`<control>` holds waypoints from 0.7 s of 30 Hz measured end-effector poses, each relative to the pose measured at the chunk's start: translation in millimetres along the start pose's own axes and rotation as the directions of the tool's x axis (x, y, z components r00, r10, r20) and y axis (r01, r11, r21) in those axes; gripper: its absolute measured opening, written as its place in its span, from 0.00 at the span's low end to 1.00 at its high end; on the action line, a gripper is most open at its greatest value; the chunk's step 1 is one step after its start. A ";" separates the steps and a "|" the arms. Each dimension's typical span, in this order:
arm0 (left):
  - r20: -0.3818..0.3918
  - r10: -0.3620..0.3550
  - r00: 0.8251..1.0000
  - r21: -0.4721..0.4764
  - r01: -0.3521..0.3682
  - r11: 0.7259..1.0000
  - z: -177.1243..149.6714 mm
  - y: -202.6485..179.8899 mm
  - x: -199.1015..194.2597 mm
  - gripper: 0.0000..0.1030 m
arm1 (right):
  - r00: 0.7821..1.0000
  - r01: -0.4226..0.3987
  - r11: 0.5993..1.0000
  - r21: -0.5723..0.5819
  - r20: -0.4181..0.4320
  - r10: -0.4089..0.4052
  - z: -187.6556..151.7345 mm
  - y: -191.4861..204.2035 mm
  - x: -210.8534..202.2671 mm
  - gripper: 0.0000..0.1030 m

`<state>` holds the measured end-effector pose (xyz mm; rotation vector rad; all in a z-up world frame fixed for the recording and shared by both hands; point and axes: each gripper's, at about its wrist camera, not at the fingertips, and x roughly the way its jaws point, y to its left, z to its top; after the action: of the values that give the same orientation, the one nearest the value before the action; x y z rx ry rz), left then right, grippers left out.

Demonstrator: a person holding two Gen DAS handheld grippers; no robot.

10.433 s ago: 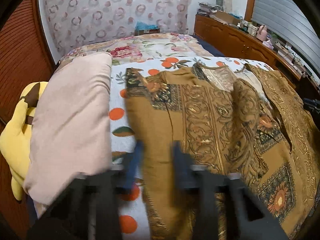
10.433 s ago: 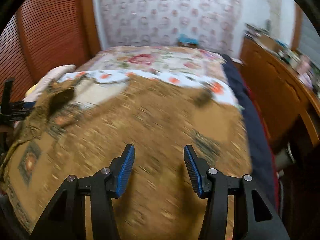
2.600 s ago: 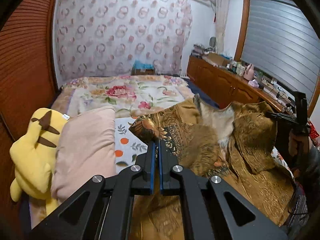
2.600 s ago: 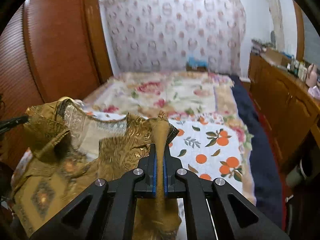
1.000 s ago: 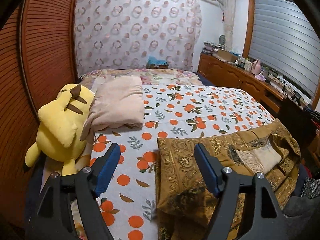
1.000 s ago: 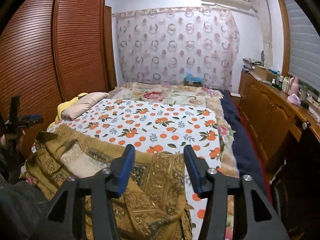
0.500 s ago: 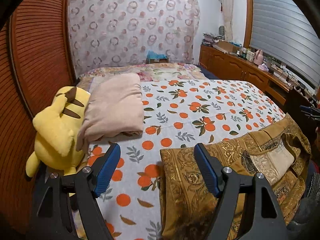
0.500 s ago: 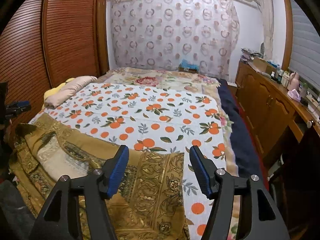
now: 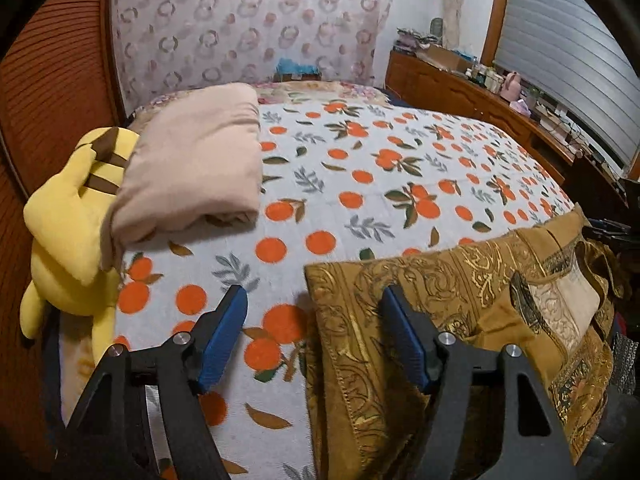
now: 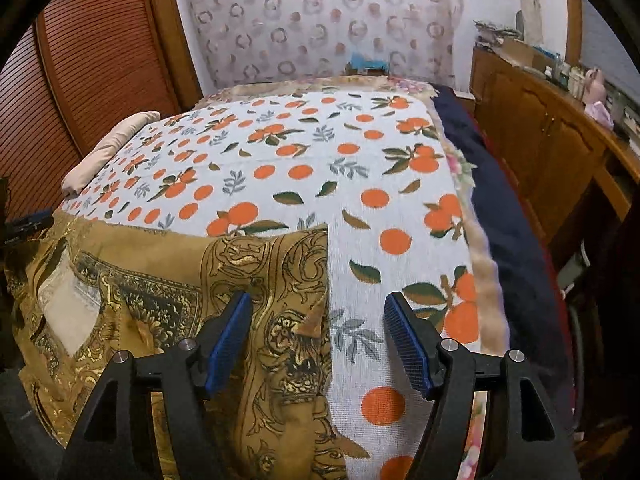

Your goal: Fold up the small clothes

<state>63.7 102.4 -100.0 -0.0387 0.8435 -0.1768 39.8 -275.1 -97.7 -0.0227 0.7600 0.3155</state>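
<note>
Golden-brown, the patterned fabric garment [image 9: 460, 304] with its gilt scrollwork and dark ornamental borders lay along the near edge of the bed, spread over a white blanket printed with oranges and green leaves [image 9: 360, 184]. A pale cream lining panel [image 9: 560, 304] showed at the garment's open middle.

From the left wrist view, the left claw [image 9: 316, 336] hung over the garment's left corner, its jaws apart and closing; the corner's edge fell in the gap between the blue pads [image 9: 224, 336], which pressed on nothing. One pad stood over bare blanket, the other over the cloth.

From the right wrist view, the right claw [image 10: 318, 338] hung over the garment's [image 10: 248, 280] opposite corner, its jaws apart and opening. A small turned-up flap of cloth sat between its pads, untouched, and the claw held nothing.

Beyond the garment the orange-printed blanket [image 10: 320, 152] ran up toward a ring-patterned curtain [image 9: 248, 20]. At the bed's left side rested a folded beige pillow [image 9: 192, 160], touching a yellow plush toy with brown stripes [image 9: 68, 220], beside a reddish louvred wardrobe [image 10: 92, 60]. A wooden dresser [image 10: 552, 132] crowded with small items stood along the right wall, and a dark navy cover [image 10: 500, 200] edged the bed on that side.
</note>
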 end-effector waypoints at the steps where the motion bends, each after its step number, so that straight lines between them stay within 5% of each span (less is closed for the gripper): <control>1: -0.005 -0.005 1.000 0.001 0.005 1.000 -0.5 -1.2 1.0 0.69 | 1.000 0.005 1.000 -0.008 0.004 -0.005 0.6 1.5 0.2 0.69; 6: -0.028 -0.026 0.999 -0.006 0.026 1.000 -2.1 -3.8 8.3 0.61 | 1.000 -0.018 0.999 -0.041 -0.004 0.017 0.5 9.0 6.8 0.69; 8: -0.025 -0.053 0.998 -0.021 0.052 0.998 -3.3 -2.2 8.8 0.51 | 1.000 -0.029 0.998 -0.061 -0.008 0.029 -1.6 14.9 8.1 0.69; 10: -0.030 -0.100 0.994 -0.030 0.100 0.995 -3.5 -2.1 8.3 0.31 | 0.999 -0.043 0.996 -0.084 -0.013 0.042 -5.0 22.2 8.0 0.68; 12: -0.035 -0.121 0.992 -0.026 0.120 0.992 -3.6 -4.4 6.1 0.13 | 0.999 -0.042 0.993 -0.114 -0.017 0.040 -7.6 30.4 6.6 0.56; 13: -0.036 -0.129 0.991 -0.024 0.128 0.991 -3.8 -5.1 4.7 0.07 | 0.999 -0.038 0.991 -0.130 -0.019 0.036 -8.9 33.6 5.5 0.43; 16: -0.002 -0.161 0.987 -0.026 0.161 0.987 -2.1 -10.7 -9.8 0.05 | 0.997 -0.076 0.988 -0.135 -0.023 0.074 -12.5 34.2 -0.3 0.10; 21: 0.137 -0.225 0.965 0.013 0.226 0.974 12.1 -29.9 -66.7 0.05 | 0.989 -0.075 0.991 -0.114 0.116 0.089 -9.3 34.5 -49.6 0.08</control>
<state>25.1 83.9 -39.5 -0.1490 0.7001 -0.3833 -10.2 -257.1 -67.6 -0.0749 0.6240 0.4330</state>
